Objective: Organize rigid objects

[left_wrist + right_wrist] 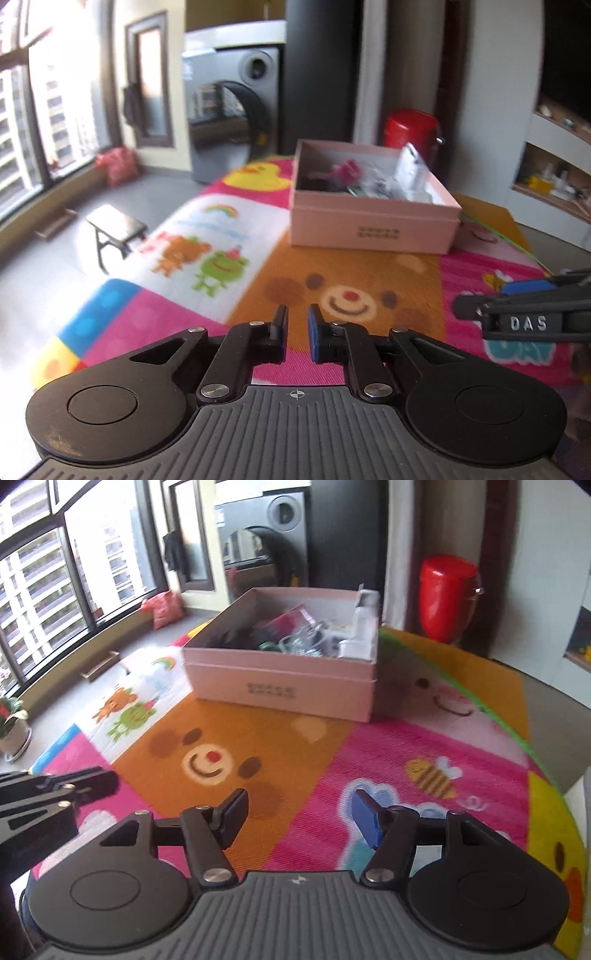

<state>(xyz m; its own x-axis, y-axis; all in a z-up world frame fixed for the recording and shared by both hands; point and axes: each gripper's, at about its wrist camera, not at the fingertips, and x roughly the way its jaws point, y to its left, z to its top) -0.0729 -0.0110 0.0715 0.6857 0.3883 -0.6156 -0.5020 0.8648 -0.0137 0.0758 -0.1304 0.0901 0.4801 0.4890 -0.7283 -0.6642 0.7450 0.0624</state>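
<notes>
An open pink cardboard box (373,225) (280,686) stands at the far side of a colourful cartoon play mat (258,288) (332,757). Inside it lie several small items, among them a magenta piece (347,171) (291,622), a white packet (410,166) (364,627) and clear plastic bits (303,638). My left gripper (297,314) hovers over the bear face on the mat, shut with nothing between its pads. My right gripper (300,797) is open and empty over the orange and pink panels. Each gripper shows at the edge of the other's view: right gripper (517,314), left gripper (74,782).
A red canister (410,125) (447,594) stands behind the box beside a dark pillar. A grey washing machine (236,110) is at the back, a small black stool (114,225) on the floor left, a potted plant (13,720) by the window, shelves (554,177) at right.
</notes>
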